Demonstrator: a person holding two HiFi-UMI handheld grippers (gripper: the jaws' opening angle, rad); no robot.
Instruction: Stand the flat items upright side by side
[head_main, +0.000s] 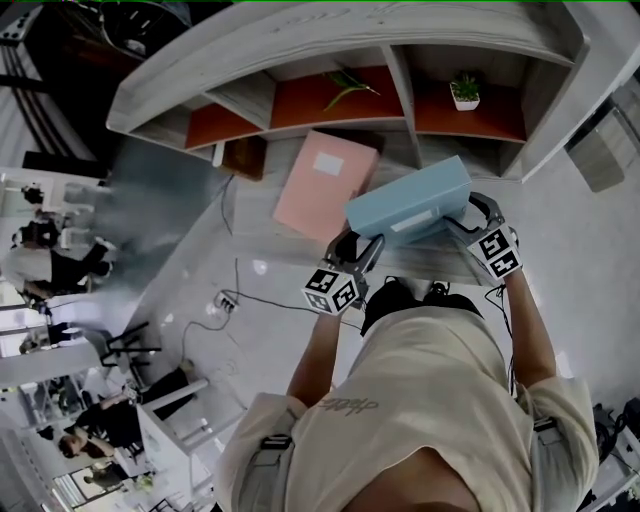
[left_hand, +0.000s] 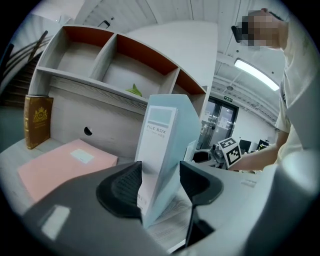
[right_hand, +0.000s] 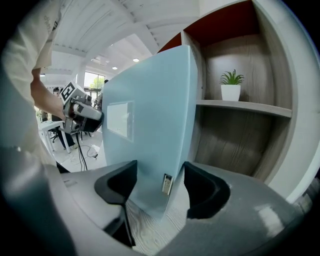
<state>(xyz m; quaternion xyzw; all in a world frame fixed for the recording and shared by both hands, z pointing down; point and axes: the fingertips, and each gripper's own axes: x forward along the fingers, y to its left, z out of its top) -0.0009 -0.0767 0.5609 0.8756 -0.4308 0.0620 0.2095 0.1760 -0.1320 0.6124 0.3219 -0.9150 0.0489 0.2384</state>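
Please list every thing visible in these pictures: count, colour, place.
shelf: one, grey, red-brown backs, on the desk
blue file box: one, pale blue, tilted over the desk
pink file box: one, pink, flat on the desk
book: one, brown, upright under the shelf's left end
potted plant: one, green, white pot, right compartment
leaf sprig: one, green, middle compartment
left gripper: one, black, shut on the blue file box
right gripper: one, black, shut on the blue file box
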